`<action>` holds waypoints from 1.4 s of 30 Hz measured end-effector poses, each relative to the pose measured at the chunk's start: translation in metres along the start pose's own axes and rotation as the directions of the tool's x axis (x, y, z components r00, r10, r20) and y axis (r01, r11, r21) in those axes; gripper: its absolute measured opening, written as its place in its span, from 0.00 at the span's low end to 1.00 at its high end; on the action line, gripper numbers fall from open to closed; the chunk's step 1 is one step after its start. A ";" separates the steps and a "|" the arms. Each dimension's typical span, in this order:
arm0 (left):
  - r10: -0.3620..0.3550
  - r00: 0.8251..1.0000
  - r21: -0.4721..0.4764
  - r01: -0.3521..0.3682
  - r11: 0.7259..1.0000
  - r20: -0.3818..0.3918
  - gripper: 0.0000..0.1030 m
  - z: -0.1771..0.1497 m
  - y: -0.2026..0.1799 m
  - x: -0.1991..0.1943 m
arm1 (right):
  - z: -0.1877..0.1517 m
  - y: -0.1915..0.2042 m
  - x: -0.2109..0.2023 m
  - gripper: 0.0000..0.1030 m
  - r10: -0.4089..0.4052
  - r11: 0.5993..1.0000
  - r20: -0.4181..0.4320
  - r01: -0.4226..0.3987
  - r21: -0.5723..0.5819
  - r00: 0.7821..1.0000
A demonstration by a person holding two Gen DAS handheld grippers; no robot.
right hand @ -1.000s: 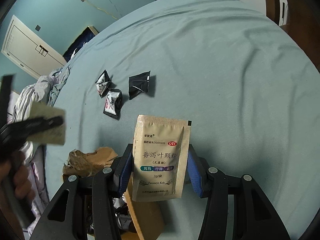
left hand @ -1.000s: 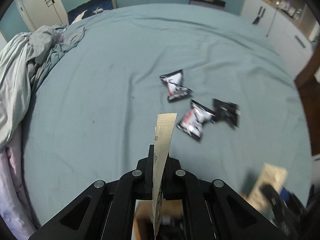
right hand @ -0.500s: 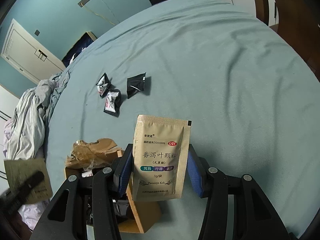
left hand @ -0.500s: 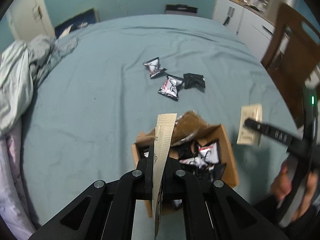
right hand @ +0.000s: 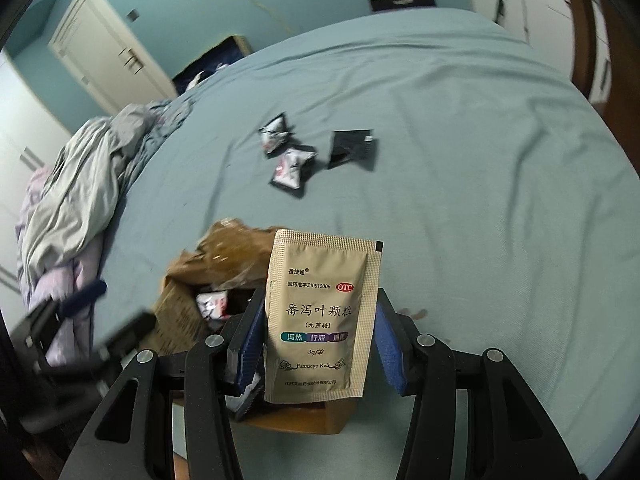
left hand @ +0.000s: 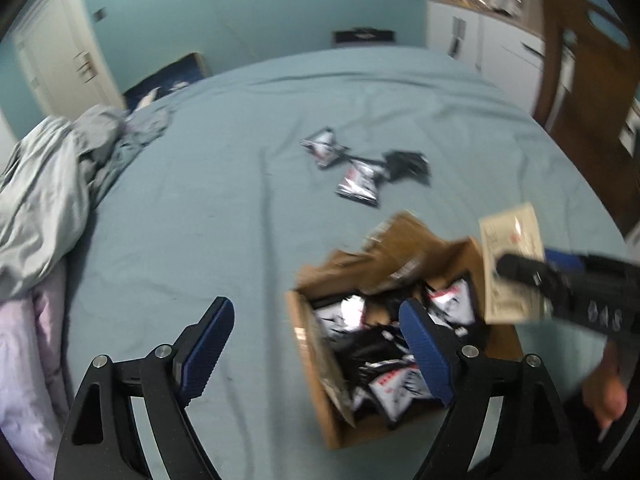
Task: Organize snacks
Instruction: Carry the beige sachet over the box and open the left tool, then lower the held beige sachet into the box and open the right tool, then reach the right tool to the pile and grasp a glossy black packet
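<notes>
Left gripper (left hand: 316, 342) hangs wide apart and empty beside the cardboard box (left hand: 316, 364) on the bed (left hand: 200, 220); right gripper (right hand: 316, 344) clamps the tan sachet (right hand: 320, 316) upright over that box.

Dim, motion-blurred, edge-warped fisheye views

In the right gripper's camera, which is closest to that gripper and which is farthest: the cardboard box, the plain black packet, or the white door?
1. Cardboard box: just left of the right gripper.
2. Plain black packet: mid-bed, ahead.
3. White door: far left wall.
</notes>
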State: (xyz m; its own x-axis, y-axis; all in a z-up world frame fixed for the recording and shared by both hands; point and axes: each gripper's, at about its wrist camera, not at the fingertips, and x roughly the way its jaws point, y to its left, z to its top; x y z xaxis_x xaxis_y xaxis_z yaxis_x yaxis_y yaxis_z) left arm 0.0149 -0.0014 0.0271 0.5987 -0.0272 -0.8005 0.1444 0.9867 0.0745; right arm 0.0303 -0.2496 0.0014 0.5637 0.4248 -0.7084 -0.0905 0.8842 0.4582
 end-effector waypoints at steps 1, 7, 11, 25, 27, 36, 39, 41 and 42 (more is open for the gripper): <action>0.024 1.000 -0.017 -0.023 1.000 0.008 0.84 0.000 0.007 -0.001 | -0.001 0.005 0.000 0.47 0.007 1.000 0.005 -0.007 -0.017 1.000; 0.077 0.997 -0.077 -0.077 0.994 0.001 0.84 0.001 0.029 0.002 | -0.009 0.029 0.007 0.47 0.051 0.991 0.019 -0.049 -0.124 0.998; 0.074 0.997 -0.103 -0.075 0.992 -0.015 0.84 0.000 0.031 0.008 | -0.014 0.029 0.022 0.48 0.054 0.994 -0.017 -0.056 -0.095 0.998; 0.097 0.995 -0.047 -0.098 0.994 -0.012 0.84 -0.002 0.019 0.006 | -0.026 0.033 -0.007 0.81 -0.084 0.985 0.286 0.122 -0.119 0.955; 0.090 0.996 -0.053 -0.090 0.995 -0.012 0.84 -0.002 0.019 0.005 | -0.025 0.032 -0.009 0.81 -0.151 0.975 0.307 0.192 -0.111 0.940; 0.090 0.996 -0.063 -0.090 0.994 -0.009 0.84 -0.001 0.022 0.002 | -0.019 0.037 -0.007 0.81 -0.268 0.937 0.313 0.322 -0.134 0.911; 0.087 0.996 -0.066 -0.088 0.994 -0.008 0.84 -0.001 0.023 0.001 | -0.016 0.029 -0.011 0.81 -0.267 0.948 0.317 0.307 -0.082 0.910; 0.081 0.997 -0.067 -0.082 0.994 -0.011 0.84 -0.001 0.023 0.002 | -0.014 0.012 -0.016 0.81 -0.236 0.966 0.294 0.255 -0.029 0.926; 0.077 0.997 -0.068 -0.078 0.995 -0.015 0.84 -0.001 0.023 0.002 | -0.011 0.004 -0.017 0.81 -0.218 0.974 0.267 0.227 -0.003 0.939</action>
State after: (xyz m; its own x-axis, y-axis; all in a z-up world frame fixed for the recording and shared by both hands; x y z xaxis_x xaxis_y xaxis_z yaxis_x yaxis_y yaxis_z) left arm 0.0189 0.0210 0.0262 0.5963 0.0513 -0.8012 0.0433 0.9944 0.0959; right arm 0.0112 -0.2514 0.0095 0.7679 0.1541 -0.6218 0.0376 0.9581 0.2840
